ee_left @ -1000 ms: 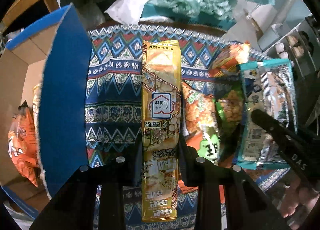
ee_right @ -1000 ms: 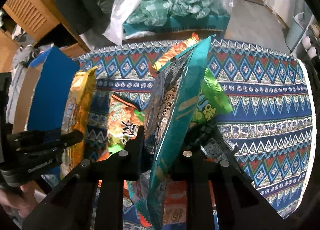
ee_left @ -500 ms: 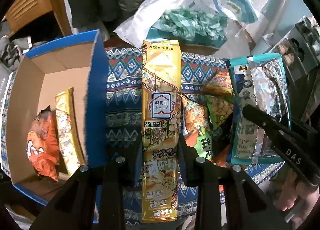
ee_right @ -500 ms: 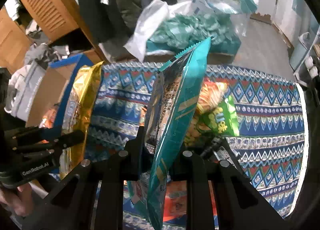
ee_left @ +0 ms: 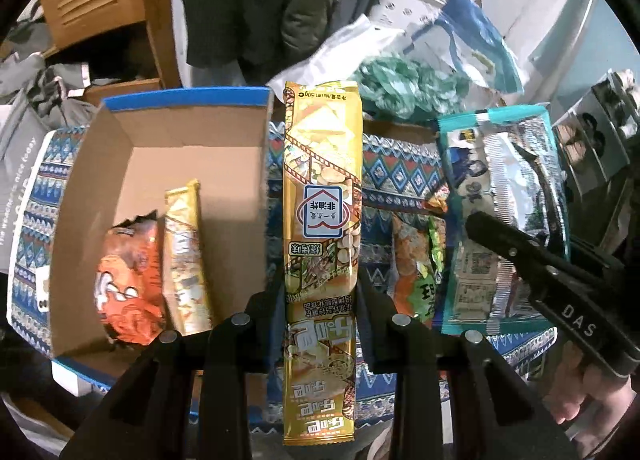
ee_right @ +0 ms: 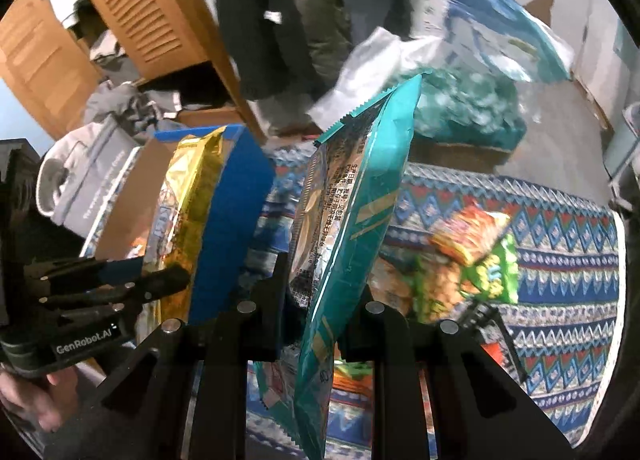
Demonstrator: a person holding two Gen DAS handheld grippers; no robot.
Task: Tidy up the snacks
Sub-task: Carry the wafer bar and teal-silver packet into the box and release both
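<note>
A patterned cloth [ee_right: 560, 260] covers the counter. Behind it hang dark coats [ee_left: 240, 0] beside a louvred wooden door [ee_right: 132, 8]. A white bag [ee_left: 332, 56] and green bundle [ee_left: 404, 88] lie beyond.

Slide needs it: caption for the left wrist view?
Left gripper holds a gold snack pack beside an open box already containing two snacks.
</note>
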